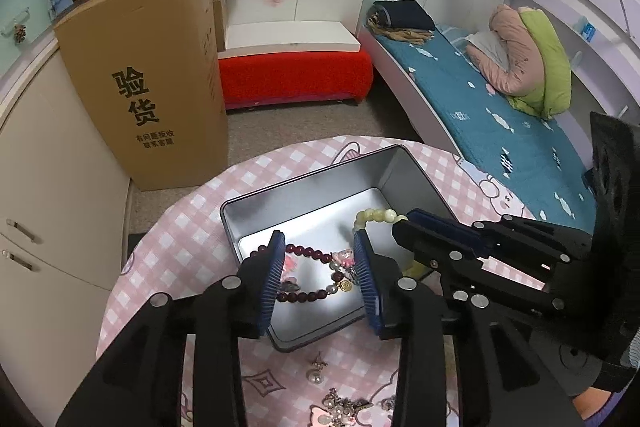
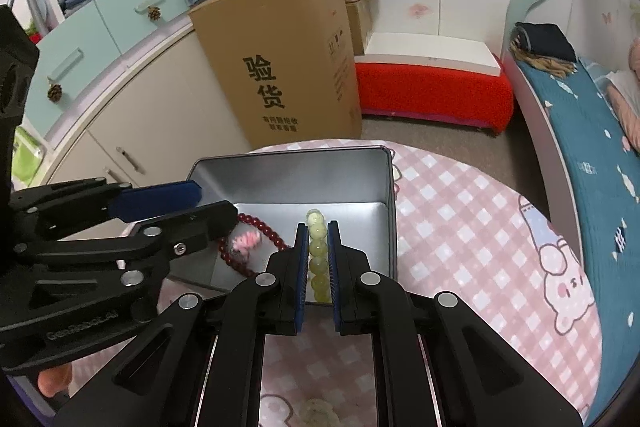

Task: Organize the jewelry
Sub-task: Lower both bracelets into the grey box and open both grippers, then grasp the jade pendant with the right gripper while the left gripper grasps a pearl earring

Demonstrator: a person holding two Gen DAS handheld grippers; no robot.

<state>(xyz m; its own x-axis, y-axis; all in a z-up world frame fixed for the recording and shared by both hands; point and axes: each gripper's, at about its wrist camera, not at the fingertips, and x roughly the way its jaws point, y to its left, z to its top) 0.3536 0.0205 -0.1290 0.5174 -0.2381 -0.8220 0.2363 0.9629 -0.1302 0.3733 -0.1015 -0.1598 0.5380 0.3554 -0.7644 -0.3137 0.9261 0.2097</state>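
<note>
An open silver tin [image 1: 416,179] [image 2: 288,179] stands on the round table with the pink checked cloth [image 1: 180,227]. A dark red bead bracelet [image 1: 304,251] [image 2: 260,223] with a pink charm [image 1: 344,257] lies on the tin's floor. My left gripper [image 1: 318,239] [image 2: 216,205] hangs over it, open, its blue pads on either side of the bracelet and not pressing on it. My right gripper [image 2: 317,227] [image 1: 404,221] is shut on a pale green bead bracelet [image 2: 316,251] [image 1: 372,217], held above the tin's right half.
Loose pieces lie on the cloth in front of the tin: a pearl earring [image 1: 314,377] and a silvery cluster [image 1: 340,407]. More pale beads [image 2: 316,411] show below my right gripper. A tall cardboard box [image 1: 152,87] stands beyond the table, and a bed [image 1: 480,107] lies to the right.
</note>
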